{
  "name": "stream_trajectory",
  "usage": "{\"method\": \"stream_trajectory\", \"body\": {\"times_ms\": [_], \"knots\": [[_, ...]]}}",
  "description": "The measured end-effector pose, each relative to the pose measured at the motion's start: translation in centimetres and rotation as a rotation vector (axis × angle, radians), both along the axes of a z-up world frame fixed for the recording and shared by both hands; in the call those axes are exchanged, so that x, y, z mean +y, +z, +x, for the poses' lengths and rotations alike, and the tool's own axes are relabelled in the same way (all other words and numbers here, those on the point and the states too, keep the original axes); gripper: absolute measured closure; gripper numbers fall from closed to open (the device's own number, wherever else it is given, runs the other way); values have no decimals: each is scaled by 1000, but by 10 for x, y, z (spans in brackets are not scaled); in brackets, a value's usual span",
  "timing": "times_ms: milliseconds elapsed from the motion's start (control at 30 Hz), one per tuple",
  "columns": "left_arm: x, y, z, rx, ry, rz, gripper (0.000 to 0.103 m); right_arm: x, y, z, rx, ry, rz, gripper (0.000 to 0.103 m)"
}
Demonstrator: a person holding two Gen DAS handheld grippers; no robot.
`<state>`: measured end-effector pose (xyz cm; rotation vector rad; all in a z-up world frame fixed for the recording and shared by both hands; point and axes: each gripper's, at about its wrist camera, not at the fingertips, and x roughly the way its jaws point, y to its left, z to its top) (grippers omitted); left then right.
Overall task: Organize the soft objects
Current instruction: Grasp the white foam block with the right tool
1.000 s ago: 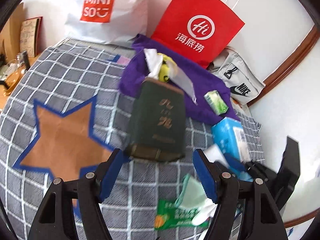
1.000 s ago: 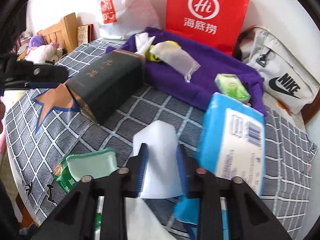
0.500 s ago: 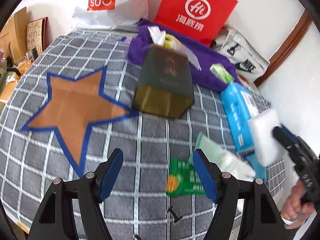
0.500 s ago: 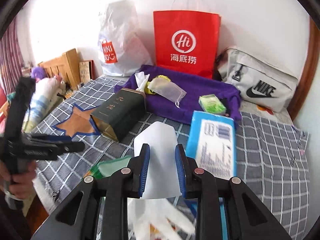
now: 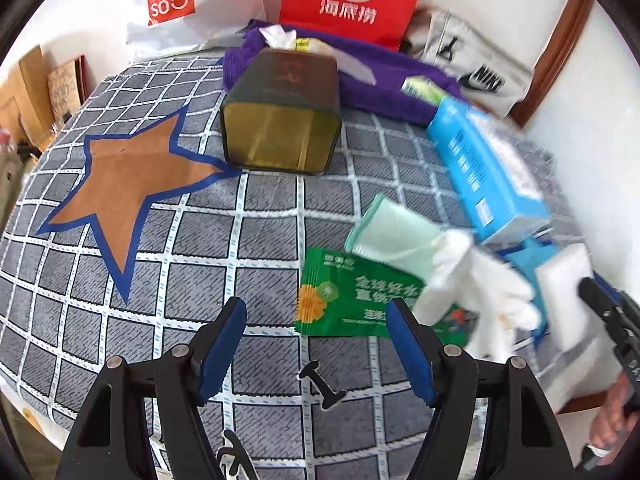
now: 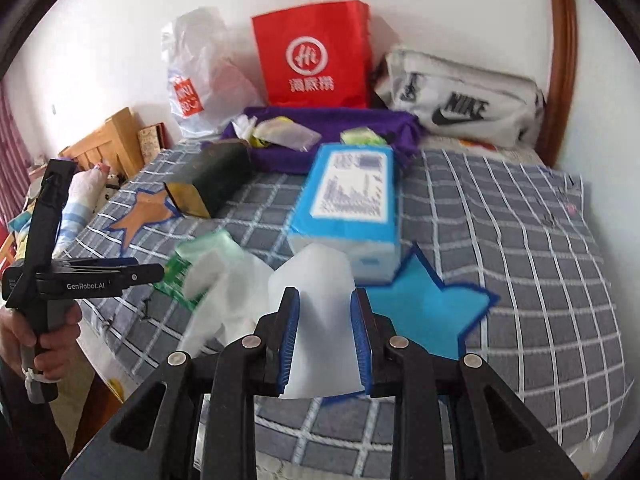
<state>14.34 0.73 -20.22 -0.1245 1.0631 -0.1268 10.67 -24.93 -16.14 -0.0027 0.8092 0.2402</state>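
Observation:
My right gripper (image 6: 324,340) is shut on a white foam sponge (image 6: 316,292) and holds it above the blue star patch (image 6: 424,312); the sponge also shows at the right of the left wrist view (image 5: 564,296). My left gripper (image 5: 316,336) is open and empty above the checked cloth, near a green packet (image 5: 344,300). A pale green cloth (image 5: 392,232) and a white glove (image 5: 476,284) lie on that packet. A blue tissue pack (image 6: 352,200) lies behind the sponge.
A dark green tin (image 5: 284,116) lies by the orange star patch (image 5: 128,176). A purple cloth (image 6: 344,128) at the back holds small items. A red paper bag (image 6: 316,56), a white Miniso bag (image 5: 176,4) and a Nike pouch (image 6: 460,104) stand against the wall.
Both grippers have pulled back from the pile. The right one has lifted the white sponge off the cloth and carried it toward the blue star. The left stays open.

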Motion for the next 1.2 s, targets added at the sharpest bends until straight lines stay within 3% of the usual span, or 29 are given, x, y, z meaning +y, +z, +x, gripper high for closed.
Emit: {"method": "stream_trajectory", "body": {"times_ms": [133,267,333,400,533,633,733,867,900,933,1033,1100,1200], "knots": [[-14,-8,7,4,-33,27,33,-11,-15,-3,32,-25,7,76],[-28,-10,11,-38,-52,103,33,-17,-25,-3,49,-31,17,76],[-37,-11,10,-71,-62,148,48,-19,-28,-2,52,-33,31,76],[-41,-10,7,-94,-63,184,55,-21,-30,-1,54,-37,38,76],[-41,-6,1,-126,-61,262,91,-24,-33,0,57,-54,44,76],[-26,-6,1,-99,-47,248,95,-26,-33,1,58,-69,51,76],[-4,-3,-1,-73,-29,147,95,-26,-33,3,54,-68,44,76],[0,5,-9,-104,-118,129,93,-25,-33,2,52,-72,29,76],[-2,6,-10,-110,-137,127,85,-26,-33,2,51,-75,28,76],[-5,7,-9,-113,-171,124,70,-26,-33,3,52,-76,28,76],[-12,14,-9,-156,-261,134,47,-29,-33,4,61,-86,35,76],[-18,18,-6,-165,-317,132,36,-29,-33,4,66,-82,39,76],[-31,15,6,-140,-420,147,35,-30,-33,3,66,-80,32,73]]}}
